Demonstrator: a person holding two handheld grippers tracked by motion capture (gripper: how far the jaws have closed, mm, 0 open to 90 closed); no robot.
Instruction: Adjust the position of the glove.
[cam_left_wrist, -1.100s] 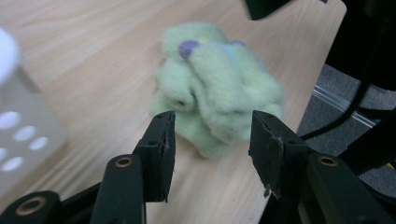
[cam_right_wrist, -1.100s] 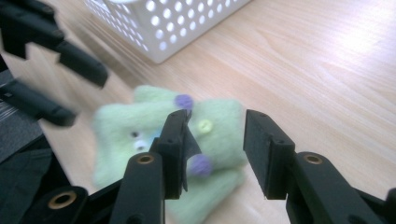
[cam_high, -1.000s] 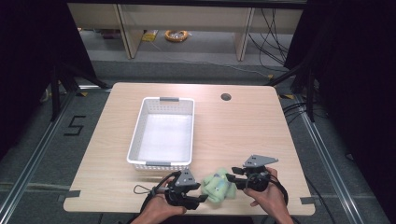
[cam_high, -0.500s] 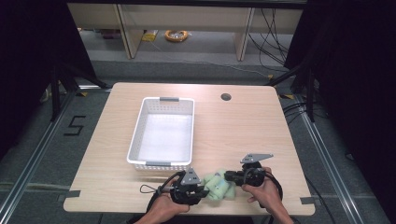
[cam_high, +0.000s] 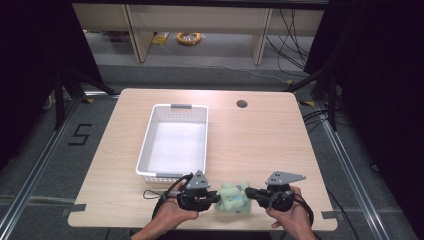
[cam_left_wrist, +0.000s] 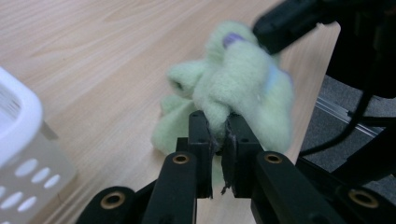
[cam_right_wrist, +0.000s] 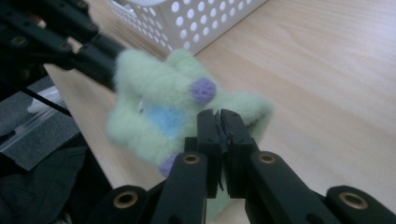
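A pale green plush toy (cam_high: 232, 197) sits at the 6 o'clock edge of the wooden surface (cam_high: 260, 140), pinched from both sides. The left gripper (cam_high: 216, 196) comes at it from 9 o'clock, and in the left gripper view its fingers (cam_left_wrist: 201, 135) have just been closing and now clamp a fold of the green fleece between them. The right gripper (cam_high: 248, 192) comes from 3 o'clock; in the right gripper view its fingers (cam_right_wrist: 233, 135) have likewise just been closing and stand almost together, nipping a thin edge of the toy. A hand wraps each tool body at the near edge, the left hand (cam_high: 172, 212) and the right hand (cam_high: 290, 215), with a grey three-cornered plate riding on each gripper.

The toy shows small purple dots and a light blue patch on its fleece (cam_right_wrist: 168, 93). No tag, brand or lettering can be read on it.

A white perforated basket (cam_high: 175, 142) stands just beyond the toy, toward 11 o'clock, with nothing lying in it; its near wall is close to the left gripper. A round cable hole (cam_high: 242, 104) sits in the surface toward 12 o'clock. On the floor at 9 o'clock, black tape forms the numeral "5" (cam_high: 80, 135), the sole legible mark.
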